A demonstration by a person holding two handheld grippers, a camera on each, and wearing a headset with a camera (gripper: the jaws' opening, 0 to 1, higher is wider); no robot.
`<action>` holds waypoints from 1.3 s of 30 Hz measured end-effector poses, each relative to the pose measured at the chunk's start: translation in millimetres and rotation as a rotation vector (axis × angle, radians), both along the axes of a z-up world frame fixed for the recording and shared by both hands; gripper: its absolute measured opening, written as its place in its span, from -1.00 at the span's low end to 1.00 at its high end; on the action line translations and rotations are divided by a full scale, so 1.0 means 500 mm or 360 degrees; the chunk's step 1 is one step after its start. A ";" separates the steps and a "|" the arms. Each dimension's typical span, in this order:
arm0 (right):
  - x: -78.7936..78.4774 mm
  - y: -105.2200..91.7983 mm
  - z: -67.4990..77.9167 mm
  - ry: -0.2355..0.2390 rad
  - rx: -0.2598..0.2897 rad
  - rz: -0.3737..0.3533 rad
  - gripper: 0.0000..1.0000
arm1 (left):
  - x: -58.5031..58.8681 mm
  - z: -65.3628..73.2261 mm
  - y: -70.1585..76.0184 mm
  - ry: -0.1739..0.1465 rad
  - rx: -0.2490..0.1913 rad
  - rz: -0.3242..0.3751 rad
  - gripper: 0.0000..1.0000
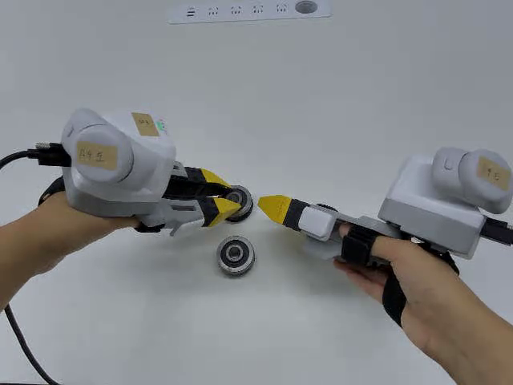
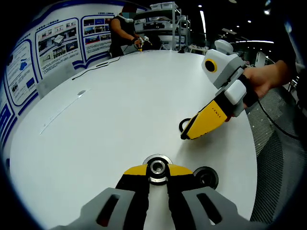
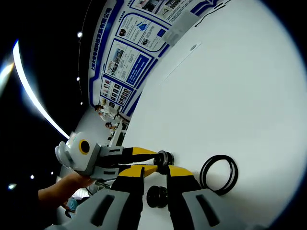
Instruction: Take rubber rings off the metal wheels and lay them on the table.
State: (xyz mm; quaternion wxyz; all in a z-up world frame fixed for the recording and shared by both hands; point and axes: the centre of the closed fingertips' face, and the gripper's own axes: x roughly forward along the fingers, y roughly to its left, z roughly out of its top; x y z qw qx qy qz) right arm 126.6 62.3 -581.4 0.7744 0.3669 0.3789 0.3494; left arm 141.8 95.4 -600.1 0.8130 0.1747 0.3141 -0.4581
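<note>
At the left tool (image 2: 157, 173): jaws clamped on a wheel (image 2: 157, 166), hub facing its camera. The right tool (image 1: 271, 208) has its jaws together and empty. Its tip is just short of that wheel and points straight at it, so it looks the nearer one for peeling. One ring (image 3: 218, 174) lies flat on the bench (image 1: 337, 96) beside the right tool. A second wheel (image 1: 236, 255), dark band still on, lies between the tools, nearer the person.

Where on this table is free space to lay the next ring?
Crowded: the centre, where the left tool grips a wheel beside the right tool and a laid ring. Free: the wide table stretch from there to the power strip, and the near strip below the loose wheel.
</note>
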 end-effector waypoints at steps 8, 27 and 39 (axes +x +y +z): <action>0.007 0.025 -0.005 -0.0012 -0.0032 0.0019 -0.27 | -0.001 -0.001 0.001 -0.0002 0.0027 -0.0026 -0.74; 0.016 0.054 -0.029 0.0116 0.0023 -0.0013 -0.16 | -0.001 -0.005 0.002 0.0002 0.0076 -0.0084 -0.75; 0.008 0.068 -0.022 0.0141 0.0087 0.0013 -0.22 | 0.001 -0.005 0.002 0.0002 0.0076 -0.0082 -0.75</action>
